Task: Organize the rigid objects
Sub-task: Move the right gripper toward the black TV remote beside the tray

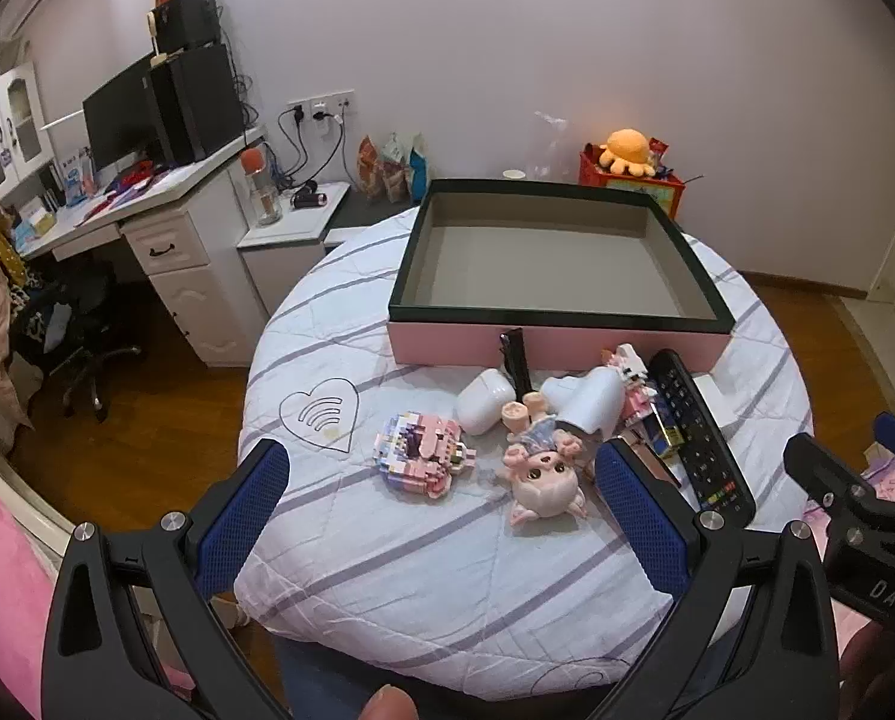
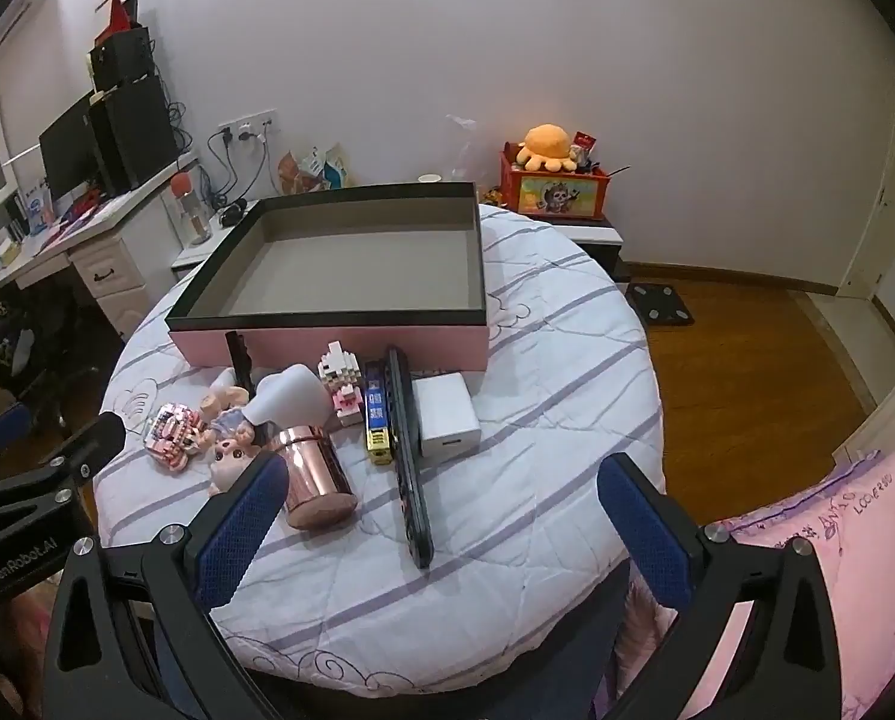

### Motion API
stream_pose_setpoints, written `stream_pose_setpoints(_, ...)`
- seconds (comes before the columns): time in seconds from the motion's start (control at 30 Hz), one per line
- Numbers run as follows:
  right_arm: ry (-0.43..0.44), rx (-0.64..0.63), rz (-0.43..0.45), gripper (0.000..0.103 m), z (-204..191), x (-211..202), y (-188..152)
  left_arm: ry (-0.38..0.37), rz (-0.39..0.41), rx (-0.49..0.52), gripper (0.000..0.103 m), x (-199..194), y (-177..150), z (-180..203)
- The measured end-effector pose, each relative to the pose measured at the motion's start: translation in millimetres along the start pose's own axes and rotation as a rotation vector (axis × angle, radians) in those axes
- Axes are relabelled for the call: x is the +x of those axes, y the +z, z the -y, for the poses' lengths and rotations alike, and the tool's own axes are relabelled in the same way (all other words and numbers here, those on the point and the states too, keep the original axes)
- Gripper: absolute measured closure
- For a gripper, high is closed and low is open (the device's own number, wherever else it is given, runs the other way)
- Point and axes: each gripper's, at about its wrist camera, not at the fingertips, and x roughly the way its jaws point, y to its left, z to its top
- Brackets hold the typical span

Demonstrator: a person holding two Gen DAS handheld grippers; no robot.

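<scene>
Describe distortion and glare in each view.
Left wrist view: fisheye bends the pink box with the black rim, corners go black, no strong glare. Right wrist view: same bowing, and the shiny copper cylinder shows bright highlights.

Box (image 2: 327,276) at the counter's (image 2: 537,480) far side. Toys, remote (image 2: 408,456) and canister (image 2: 315,480) clustered just before it. Doll (image 1: 543,474) left of remote.

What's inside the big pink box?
Nothing yet. The pink box shows only its bare grey floor in both views. The strip just behind its near wall is hidden. The toys, like the doll and remote, still lie on the table in front.
</scene>
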Motion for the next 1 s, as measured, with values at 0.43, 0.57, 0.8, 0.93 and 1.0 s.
stream_pose_setpoints(0.43, 0.011, -0.014, -0.049, 0.000, -25.9, 18.7, 21.4, -0.019, -0.026, 0.001, 0.000, 15.3, 27.3, -12.9)
stream_pose_setpoints(0.57, -0.032, -0.008, -0.056, 0.000, -34.4, 20.0, 24.6, -0.060, -0.061, 0.011, 0.000, 30.7, 35.2, -14.7)
stream_pose_setpoints(0.8, -0.080, 0.073, -0.074, 0.000, -28.2, 22.7, 20.6, -0.082, -0.069, 0.058, 0.000, 40.5, 45.5, -11.5)
stream_pose_setpoints(0.93, -0.081, 0.064, -0.088, 0.000, -23.1, 27.0, 19.4, -0.078, -0.090, 0.036, 0.000, 45.3, 43.7, -8.8)
stream_pose_setpoints(1.0, -0.067, 0.048, -0.096, 0.000, -19.8, 31.4, 20.4, -0.063, -0.092, 0.016, 0.000, 45.2, 40.7, -6.8)
